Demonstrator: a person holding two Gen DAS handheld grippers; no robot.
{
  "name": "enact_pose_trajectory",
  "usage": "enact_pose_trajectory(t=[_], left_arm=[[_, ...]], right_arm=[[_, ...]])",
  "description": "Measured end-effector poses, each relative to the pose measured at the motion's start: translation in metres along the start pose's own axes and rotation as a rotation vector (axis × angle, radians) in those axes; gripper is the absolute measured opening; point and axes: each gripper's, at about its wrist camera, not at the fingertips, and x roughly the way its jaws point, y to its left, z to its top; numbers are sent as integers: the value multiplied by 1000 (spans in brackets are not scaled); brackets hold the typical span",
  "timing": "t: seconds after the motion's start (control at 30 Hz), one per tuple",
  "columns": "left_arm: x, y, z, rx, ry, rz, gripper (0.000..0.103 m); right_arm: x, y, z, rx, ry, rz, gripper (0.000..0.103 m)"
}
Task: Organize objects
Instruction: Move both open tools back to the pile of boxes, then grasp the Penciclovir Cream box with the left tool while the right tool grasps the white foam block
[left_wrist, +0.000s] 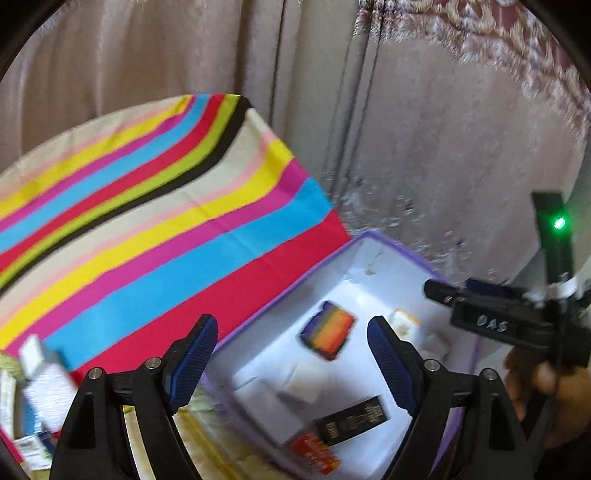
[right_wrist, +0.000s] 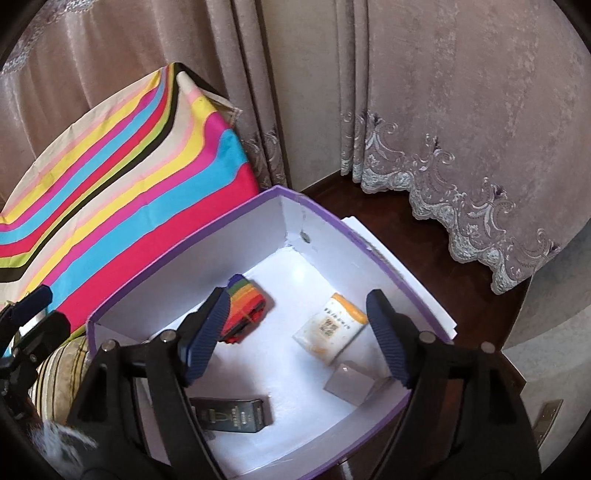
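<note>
Purple-rimmed white box (right_wrist: 207, 236) sits open beside the striped cloth (right_wrist: 110, 177), both grippers poised over it with nothing in them.

Largest first: the cloth spreads away at ten o'clock from the box, with pale curtains (right_wrist: 443, 110) hanging behind. Inside the box, the right gripper (right_wrist: 295, 338) stands wide apart, its blue pads touching nothing. A rainbow-striped packet (right_wrist: 245, 306) lies just past its left finger at eleven o'clock, a white and orange packet (right_wrist: 330, 328) sits between the fingers, a pale small box (right_wrist: 349, 384) at five o'clock, and a black carton (right_wrist: 229, 415) low at seven. The left gripper (left_wrist: 291, 363) is likewise spread wide and empty above the box, the rainbow packet lying between its fingertips at one o'clock.
</note>
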Motion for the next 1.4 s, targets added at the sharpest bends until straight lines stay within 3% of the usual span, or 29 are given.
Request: enact_pose_trajectory(t=[0.1,0.3,0.47,0.83,1.13,1.4], left_arm=[[-9,9,-5,-19,-13,-31,84],[-28,36,-13,-81,-46,-30,84],[-47,63,-24,-150,-67,22,84],[-80,119,-63,-336,-57,81,84],[-105,162,-93,-494,-57,196,84],[-115,197,-121,-624,-2,274,84]], right_arm=[[-7,18,0,-39,-21,22,81],[-28,55,2,-112,-113,-26,98],[-36,88,-2,-190,-162,-42,102],[-28,137,-23,-254,-44,220,102],[-25,171,-45,-310,32,294,102],[-21,196,-54,-356,69,338,102]])
